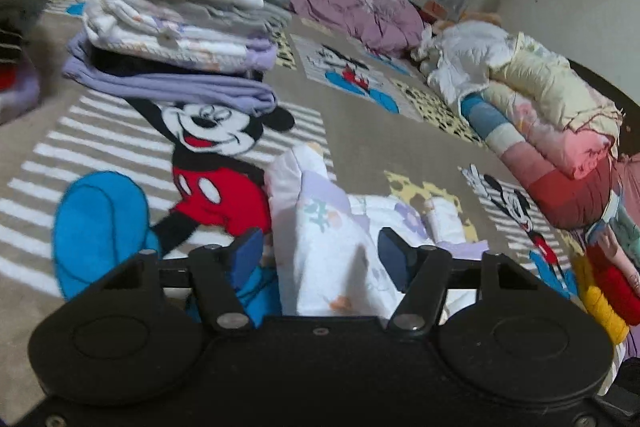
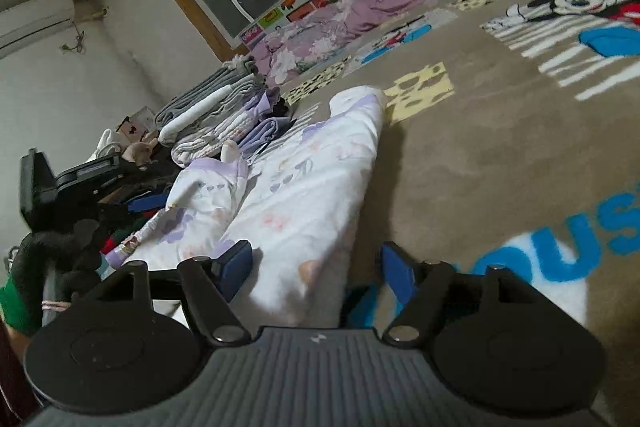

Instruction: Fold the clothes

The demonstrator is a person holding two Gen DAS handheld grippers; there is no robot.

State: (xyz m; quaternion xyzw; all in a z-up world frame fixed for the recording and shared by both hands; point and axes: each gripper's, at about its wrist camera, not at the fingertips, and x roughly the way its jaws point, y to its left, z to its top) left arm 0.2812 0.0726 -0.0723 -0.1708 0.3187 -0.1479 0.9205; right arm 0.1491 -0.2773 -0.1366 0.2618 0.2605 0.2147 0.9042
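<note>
Left wrist view: my left gripper (image 1: pixel 320 247) and right gripper (image 2: pixel 316 263) gape wide around the white floral cotton garment (image 1: pixel 332 239); closing shallow could drop a layer, I judge.

White garment (image 1: pixel 332 247) printed with lilac, peach and pale green flowers. Tan blanket (image 1: pixel 360 139) patterned with white stripes, yellow spotted squares and a cartoon mouse in black, red and blue. Folded stack (image 1: pixel 176 27) layered grey, white, floral white and lavender. Crumpled mauve bedding (image 1: pixel 360 11) beyond. Rolled quilt (image 1: pixel 560 147) banded cream, pink, red and blue. Blue pads (image 2: pixel 236 261) on black fingers.
</note>
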